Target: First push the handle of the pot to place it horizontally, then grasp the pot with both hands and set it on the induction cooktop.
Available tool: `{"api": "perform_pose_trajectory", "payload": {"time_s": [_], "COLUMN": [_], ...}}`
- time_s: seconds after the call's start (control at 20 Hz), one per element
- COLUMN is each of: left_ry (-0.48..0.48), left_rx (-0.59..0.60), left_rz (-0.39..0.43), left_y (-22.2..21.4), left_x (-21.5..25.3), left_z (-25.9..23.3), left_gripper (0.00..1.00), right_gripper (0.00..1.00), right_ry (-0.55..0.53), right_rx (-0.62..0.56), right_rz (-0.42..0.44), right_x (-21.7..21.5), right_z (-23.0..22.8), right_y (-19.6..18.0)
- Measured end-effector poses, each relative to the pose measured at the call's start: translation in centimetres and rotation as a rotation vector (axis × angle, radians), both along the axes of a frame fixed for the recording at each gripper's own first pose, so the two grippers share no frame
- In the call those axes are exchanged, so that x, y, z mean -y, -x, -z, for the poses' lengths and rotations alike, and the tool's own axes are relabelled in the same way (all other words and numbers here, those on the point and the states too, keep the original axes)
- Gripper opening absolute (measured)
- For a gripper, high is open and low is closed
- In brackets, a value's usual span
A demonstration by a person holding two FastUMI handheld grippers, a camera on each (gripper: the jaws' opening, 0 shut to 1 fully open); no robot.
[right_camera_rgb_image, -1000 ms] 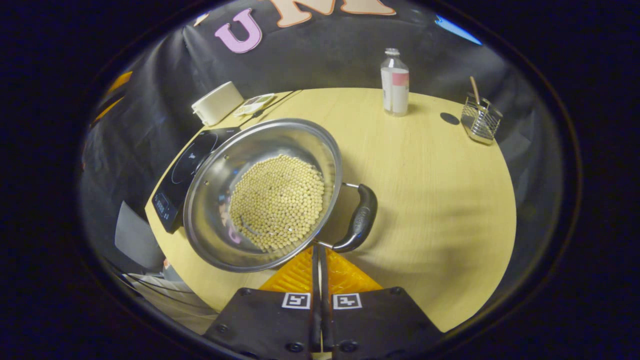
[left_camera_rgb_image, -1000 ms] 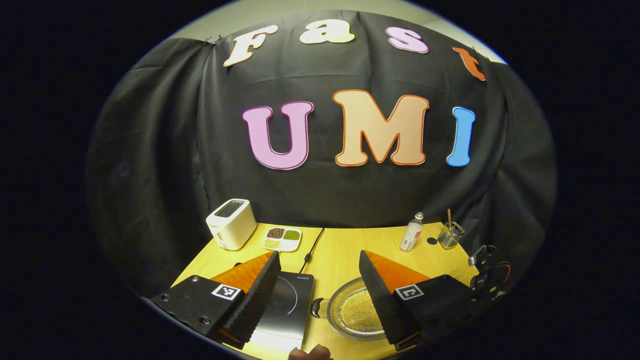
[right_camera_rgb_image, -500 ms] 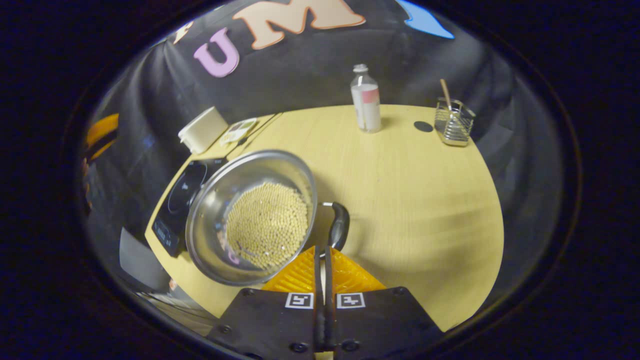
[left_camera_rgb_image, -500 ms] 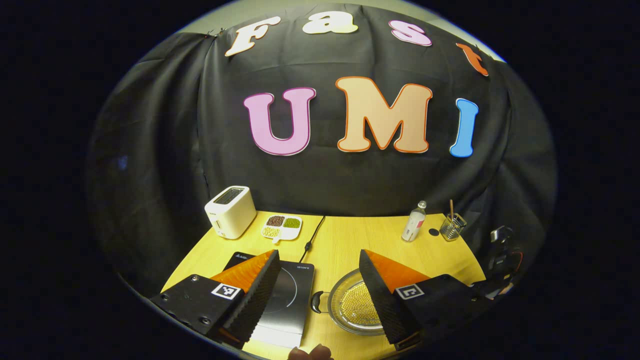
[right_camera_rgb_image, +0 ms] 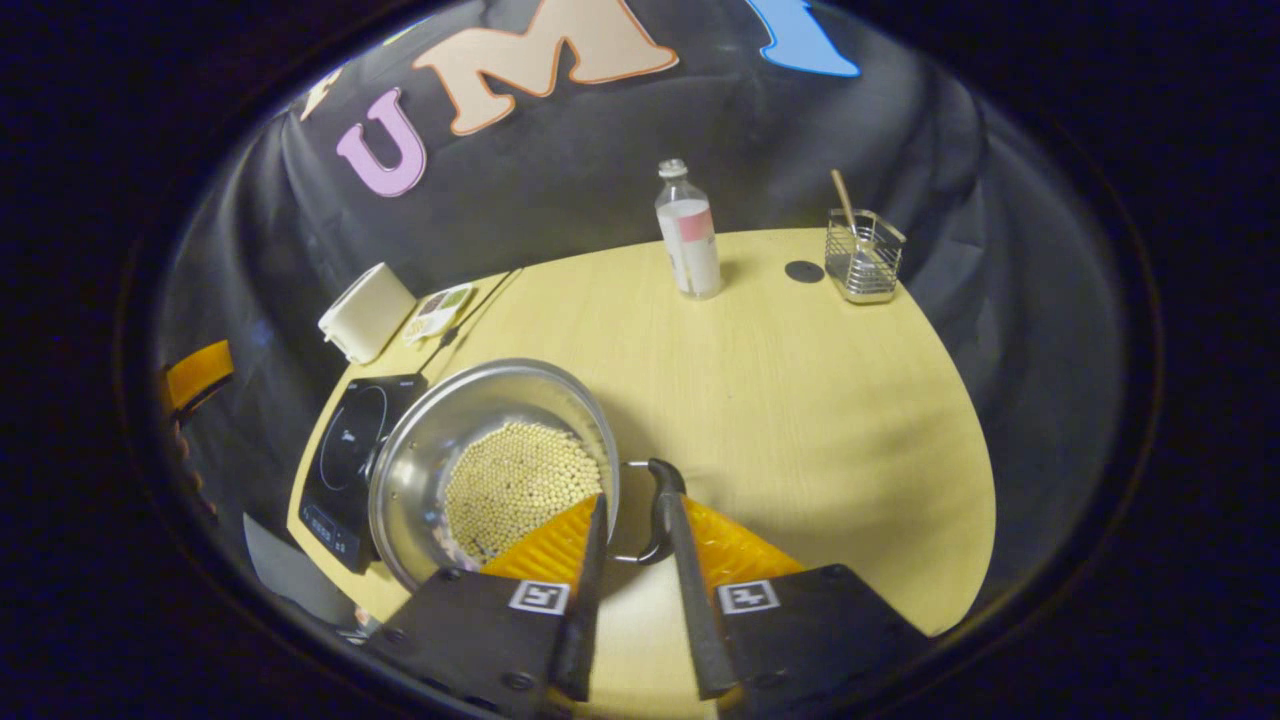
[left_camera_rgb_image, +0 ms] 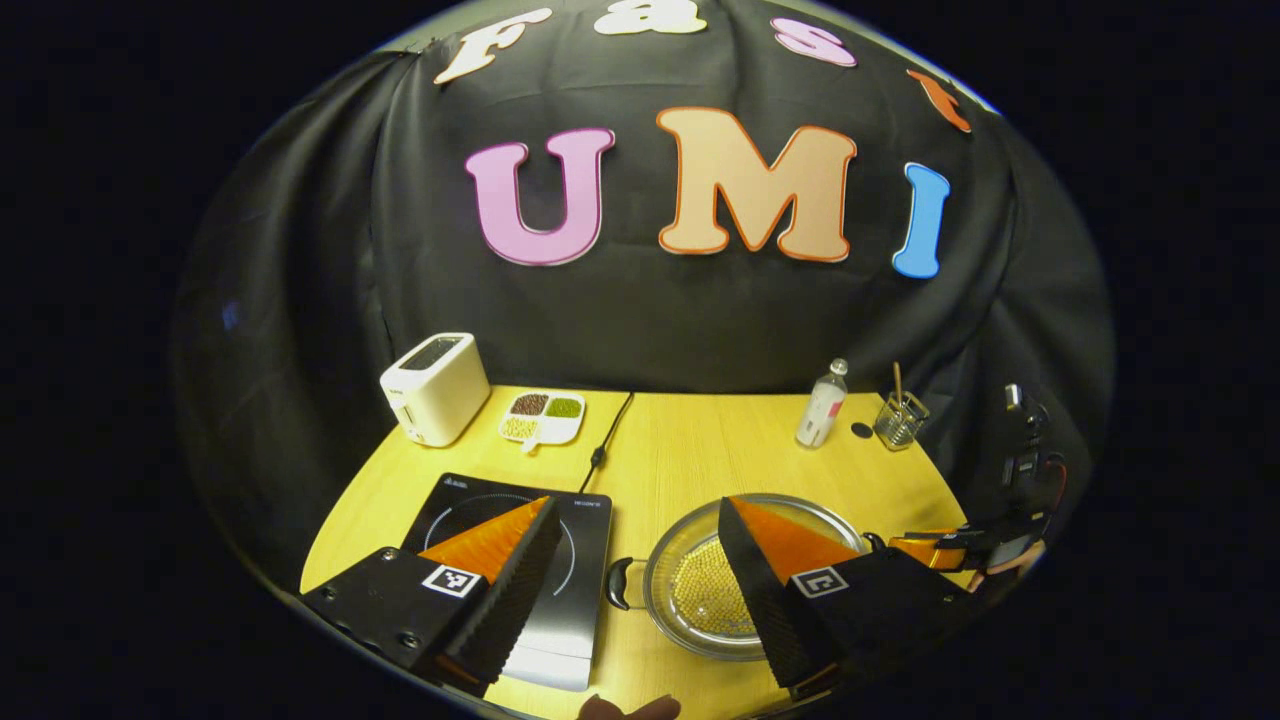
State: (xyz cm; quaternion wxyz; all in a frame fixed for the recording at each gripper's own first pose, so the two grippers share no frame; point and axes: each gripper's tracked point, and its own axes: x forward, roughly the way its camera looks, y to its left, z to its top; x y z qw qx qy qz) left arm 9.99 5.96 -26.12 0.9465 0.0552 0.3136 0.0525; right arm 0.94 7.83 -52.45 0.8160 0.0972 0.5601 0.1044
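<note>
Yellow table, pot handles pointing sideways, right claw parted.

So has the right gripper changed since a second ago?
Yes. The right gripper, shut a second ago, now stands open, pulled back from the bottle, its fingers straddling the pot's near handle.

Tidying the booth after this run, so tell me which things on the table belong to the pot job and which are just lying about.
For the job:
pot of beans
pot handle
induction cooktop
left claw
right claw

Lying about:
toaster
divided dish
bottle
wire holder
</note>
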Motion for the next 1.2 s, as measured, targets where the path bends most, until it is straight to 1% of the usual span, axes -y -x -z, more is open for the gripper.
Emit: {"api": "perform_pose_trajectory", "payload": {"time_s": [0.05,0.1,0.15,0.2,0.25,0.3,0.35,0.4,0.55,0.6,0.65,0.8,0.85,0.95,1.0,1.05,1.1,1.2], "left_ry": [0.01,0.009,0.003,-0.003,-0.002,0.006,0.016,0.026,0.027,0.021,0.015,0.037,0.049,0.051,0.05,0.057,0.058,0.057], "left_rx": [-0.024,-0.053,-0.074,-0.091,-0.11,-0.129,-0.15,-0.18,-0.257,-0.288,-0.315,-0.366,-0.369,-0.38,-0.394,-0.411,-0.416,-0.414], "left_rz": [0.001,-0.001,0.0,-0.005,-0.009,-0.016,-0.021,-0.024,-0.017,-0.016,-0.017,-0.019,-0.017,-0.013,-0.013,-0.019,-0.028,-0.03], "left_y": [0.2,0.4,0.8,0.8,0.9,1.1,1.1,1.2,1.3,1.4,1.5,1.3,1.0,0.6,0.5,0.8,0.7,0.2], "left_x": [0.0,-0.3,-0.8,-1.2,-1.6,-1.9,-2.1,-2.2,-2.9,-3.2,-3.5,-3.7,-3.6,-3.6,-3.7,-3.6,-3.6,-3.7], "left_z": [1.2,2.2,3.2,4.0,5.2,6.2,7.2,8.5,11.8,12.9,14.0,16.3,16.7,17.6,18.1,18.7,18.9,19.3], "left_gripper": [0.97,0.97,0.97,0.97,1.0,0.97,0.97,0.97,0.96,0.99,0.95,0.92,0.91,0.86,0.85,0.87,0.84,0.83], "right_gripper": [0.46,0.6,0.63,0.68,0.68,0.66,0.71,0.67,0.67,0.67,0.67,0.68,0.72,0.73,0.7,0.7,0.7,0.71], "right_ry": [0.02,0.033,0.033,0.04,0.064,0.084,0.095,0.098,0.142,0.153,0.163,0.178,0.175,0.17,0.172,0.175,0.175,0.166], "right_rx": [-0.003,-0.006,-0.012,-0.02,-0.031,-0.047,-0.06,-0.065,-0.07,-0.08,-0.089,-0.112,-0.116,-0.13,-0.138,-0.144,-0.146,-0.152], "right_rz": [-0.003,-0.003,0.0,0.008,0.01,0.005,0.004,0.005,-0.02,-0.026,-0.027,-0.022,-0.014,-0.006,-0.004,-0.004,-0.006,-0.004], "right_x": [0.0,-0.1,-0.4,-0.6,-0.6,-0.5,-0.8,-1.1,-1.4,-1.4,-1.3,-1.0,-0.9,-1.2,-1.2,-1.3,-1.4,-1.5], "right_z": [0.2,0.4,0.4,0.7,1.3,2.0,2.3,2.5,3.5,3.9,4.3,5.4,5.6,6.0,6.4,6.7,6.8,7.2], "right_y": [-0.1,-0.4,-0.4,-0.5,-0.4,-0.3,0.0,0.0,0.2,0.4,0.5,0.6,0.7,0.6,0.7,0.8,0.6,0.6]}}
